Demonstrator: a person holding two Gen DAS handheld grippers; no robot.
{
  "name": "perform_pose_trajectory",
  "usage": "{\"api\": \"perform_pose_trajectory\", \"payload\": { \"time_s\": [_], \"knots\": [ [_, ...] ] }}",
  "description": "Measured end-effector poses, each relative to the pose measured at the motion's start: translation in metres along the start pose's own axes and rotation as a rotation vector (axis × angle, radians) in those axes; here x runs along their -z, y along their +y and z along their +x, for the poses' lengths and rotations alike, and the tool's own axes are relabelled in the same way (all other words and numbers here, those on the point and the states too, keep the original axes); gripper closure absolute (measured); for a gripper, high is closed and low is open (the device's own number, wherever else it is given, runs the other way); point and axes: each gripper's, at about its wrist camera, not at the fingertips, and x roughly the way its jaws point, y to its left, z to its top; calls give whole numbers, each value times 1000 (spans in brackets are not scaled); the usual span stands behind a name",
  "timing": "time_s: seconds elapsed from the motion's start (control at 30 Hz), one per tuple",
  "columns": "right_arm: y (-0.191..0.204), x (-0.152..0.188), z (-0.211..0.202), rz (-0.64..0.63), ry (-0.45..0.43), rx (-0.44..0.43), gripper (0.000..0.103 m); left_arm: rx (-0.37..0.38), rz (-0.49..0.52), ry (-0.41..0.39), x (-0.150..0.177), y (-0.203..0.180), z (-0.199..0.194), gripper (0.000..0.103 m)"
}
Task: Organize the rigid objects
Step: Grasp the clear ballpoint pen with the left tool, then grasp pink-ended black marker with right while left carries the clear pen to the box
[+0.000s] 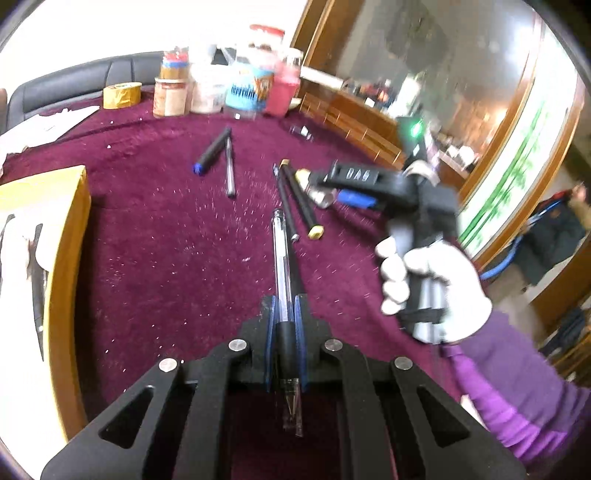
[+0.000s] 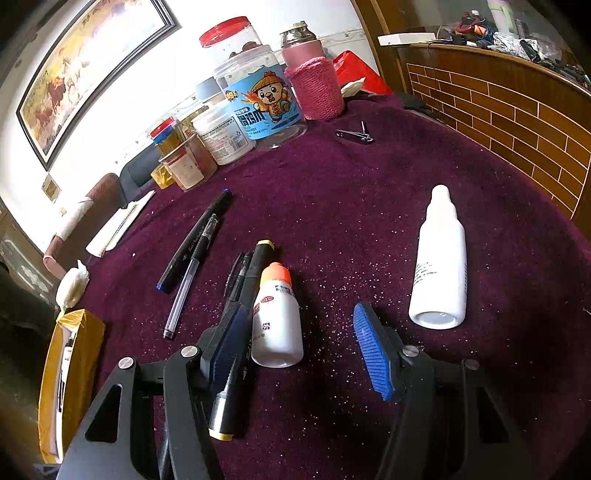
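Both of my wrist cameras give round fisheye pictures with dark corners, and straight lines bow hard toward the rim. Daylight floods in from behind the jars; the white wall [image 1: 147, 26] at the top of my left view is blown out to plain glare. That view is smeared by motion: the cluster of plastic jars [image 1: 236, 88] and the white-gloved hand [image 1: 436, 280] are soft, while the clear plastic pen [image 1: 282, 273] in my jaws stays fairly sharp. My right view is crisp, with specks glittering on the dark purple velvet bench cloth [image 2: 351, 206]. The tall white plastic bottle [image 2: 441, 258] casts only a faint, short shadow.
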Motion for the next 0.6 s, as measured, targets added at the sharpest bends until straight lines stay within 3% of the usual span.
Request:
{"api": "perform_pose_trajectory", "payload": {
  "time_s": [0.1, 0.2, 0.27, 0.4, 0.6],
  "knots": [
    [0, -2, 1, -11, 20, -24, 40, 31, -33, -38, 0, 8, -18, 95],
    [4, 0, -12, -36, 67, 31, 44, 49, -77, -75, 3, 22, -36, 95],
    [9, 8, -36, -38, 46, -35, 44, 54, -115, -89, 6, 34, -45, 95],
    [30, 37, -58, -98, 70, -69, 43, 59, -180, -122, 12, 53, -57, 95],
    [85, 79, -41, -254, 146, -63, 44, 50, -253, -162, 17, 77, -76, 95]
  ]
}}
